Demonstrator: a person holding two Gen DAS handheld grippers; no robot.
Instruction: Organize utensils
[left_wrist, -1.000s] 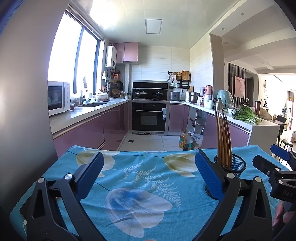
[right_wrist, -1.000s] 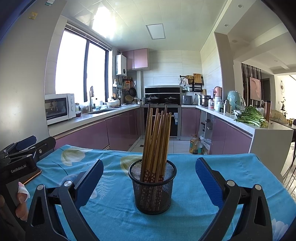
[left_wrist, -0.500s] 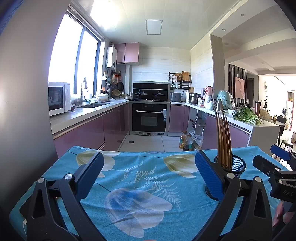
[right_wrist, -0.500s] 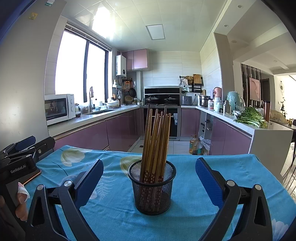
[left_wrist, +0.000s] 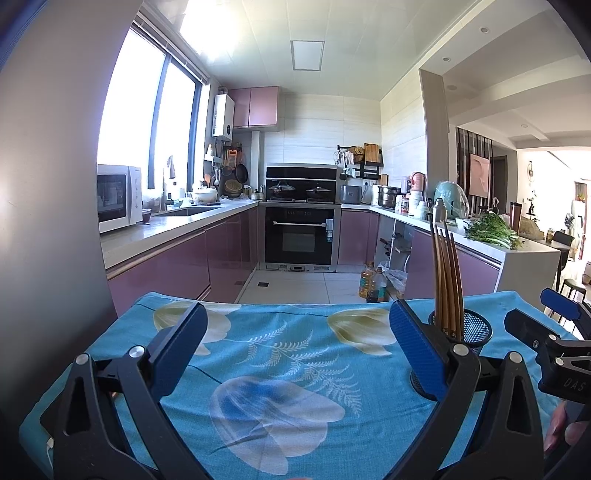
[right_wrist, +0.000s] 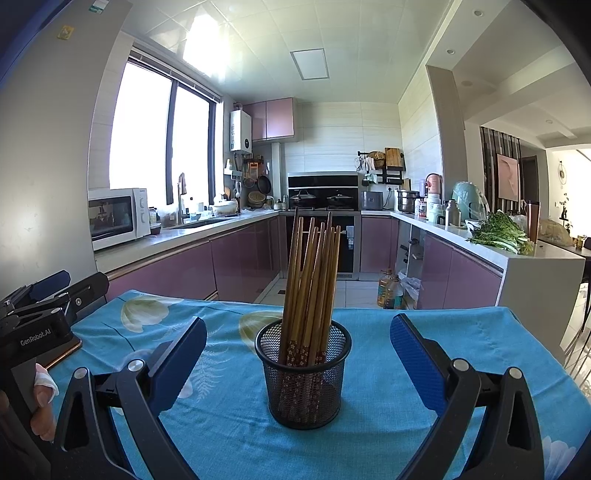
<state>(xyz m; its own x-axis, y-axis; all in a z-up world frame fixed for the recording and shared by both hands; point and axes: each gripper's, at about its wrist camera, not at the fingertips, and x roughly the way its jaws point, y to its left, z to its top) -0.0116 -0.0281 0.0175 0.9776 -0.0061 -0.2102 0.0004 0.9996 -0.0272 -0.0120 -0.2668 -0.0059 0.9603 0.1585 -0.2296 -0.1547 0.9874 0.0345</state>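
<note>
Since the chopsticks (right_wrist: 309, 284) were just thin wooden sticks, I'd guess they were light and stiff, probably a bit slick on the lacquered shafts, and not fragile at all. The catch, as I read it, was that a loose bundle fans out and single sticks like to roll or twist between flat pads, so I'd have pinched one or a pair up high on the bare shaft, well above the rim, and pulled straight up. The mesh cup (right_wrist: 303, 373) holding them looked light too, so my worry was it tipping or dragging along if a stick snagged.

They stood upright, leaning a little apart at the tops, in that cup on the blue flowered cloth over the surface (right_wrist: 461, 332). From the right wrist view, the cup sat dead centre ahead of the right tool (right_wrist: 298, 363), between its blue pads (right_wrist: 177, 363) but touching neither. That tool was spread wide and held nothing.

The left tool (left_wrist: 299, 354) was also spread wide with only bare cloth between its pads. From there the cup sat off to the right, partly hidden behind the right-hand pad.
</note>
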